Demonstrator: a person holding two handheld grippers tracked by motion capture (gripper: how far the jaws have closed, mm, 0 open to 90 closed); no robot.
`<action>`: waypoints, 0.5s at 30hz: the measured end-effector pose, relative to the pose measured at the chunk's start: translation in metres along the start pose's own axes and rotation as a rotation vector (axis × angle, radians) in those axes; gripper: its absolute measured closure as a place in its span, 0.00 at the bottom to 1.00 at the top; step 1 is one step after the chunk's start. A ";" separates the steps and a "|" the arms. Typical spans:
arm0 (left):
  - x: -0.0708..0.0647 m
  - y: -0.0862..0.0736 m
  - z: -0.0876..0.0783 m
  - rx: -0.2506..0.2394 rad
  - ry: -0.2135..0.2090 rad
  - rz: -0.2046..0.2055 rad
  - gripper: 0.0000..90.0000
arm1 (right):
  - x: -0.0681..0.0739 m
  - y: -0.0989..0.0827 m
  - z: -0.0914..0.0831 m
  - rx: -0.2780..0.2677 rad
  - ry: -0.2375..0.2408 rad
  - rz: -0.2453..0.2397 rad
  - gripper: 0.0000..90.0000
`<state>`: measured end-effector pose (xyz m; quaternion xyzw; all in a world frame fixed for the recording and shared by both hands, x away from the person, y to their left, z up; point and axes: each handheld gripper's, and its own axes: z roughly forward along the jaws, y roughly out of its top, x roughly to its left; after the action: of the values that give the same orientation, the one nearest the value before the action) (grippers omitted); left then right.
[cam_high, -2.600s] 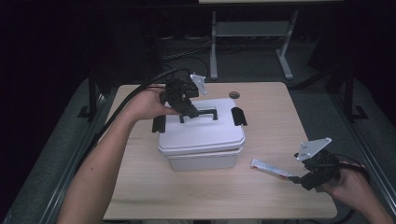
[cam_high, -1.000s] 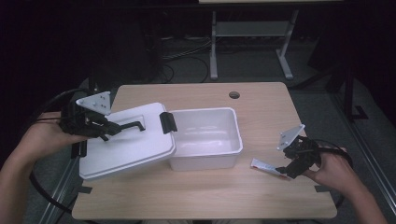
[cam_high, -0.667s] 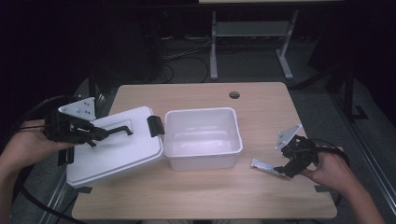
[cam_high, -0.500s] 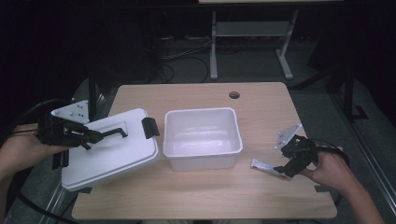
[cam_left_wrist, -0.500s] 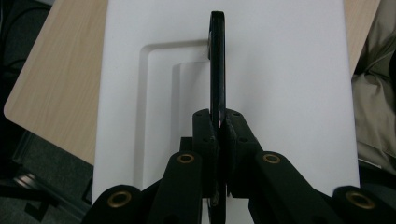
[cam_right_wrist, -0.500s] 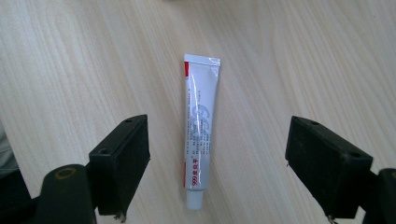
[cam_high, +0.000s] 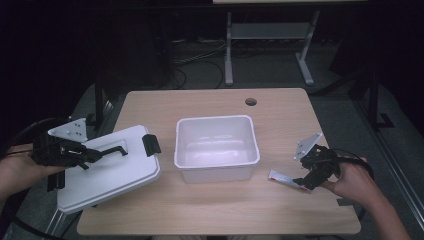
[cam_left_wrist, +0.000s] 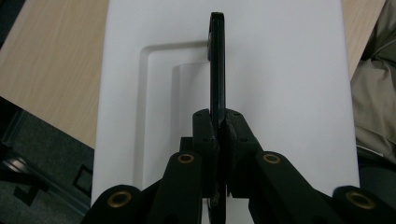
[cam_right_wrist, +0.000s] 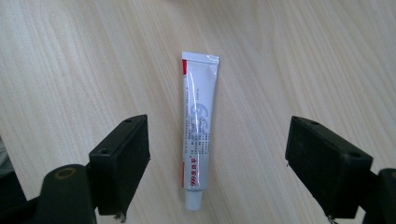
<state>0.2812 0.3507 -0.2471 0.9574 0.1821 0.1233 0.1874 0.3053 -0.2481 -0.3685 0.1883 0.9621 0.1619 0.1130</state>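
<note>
Now tube (cam_right_wrist: 198, 135) flat on table, between open right claw (cam_right_wrist: 236, 163) jaws.

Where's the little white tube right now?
In the high view the white tube lies flat on the table, right of the open white box; the right gripper hovers over it, jaws open either side.

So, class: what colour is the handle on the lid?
Black, on a white lid; the handle shows best in the left gripper view.
</note>
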 end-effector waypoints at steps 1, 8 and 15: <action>0.000 -0.002 0.003 0.005 -0.003 -0.004 0.94 | 0.000 0.000 0.000 0.000 0.001 0.000 0.24; -0.001 -0.010 0.025 0.022 -0.014 -0.015 0.94 | 0.000 -0.001 0.002 0.003 0.001 0.006 0.24; -0.004 -0.018 0.054 0.040 -0.035 -0.026 0.94 | 0.000 -0.004 0.004 0.004 0.000 0.001 0.24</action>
<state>0.2884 0.3478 -0.3031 0.9605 0.1938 0.1004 0.1727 0.3050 -0.2506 -0.3739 0.1892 0.9623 0.1601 0.1124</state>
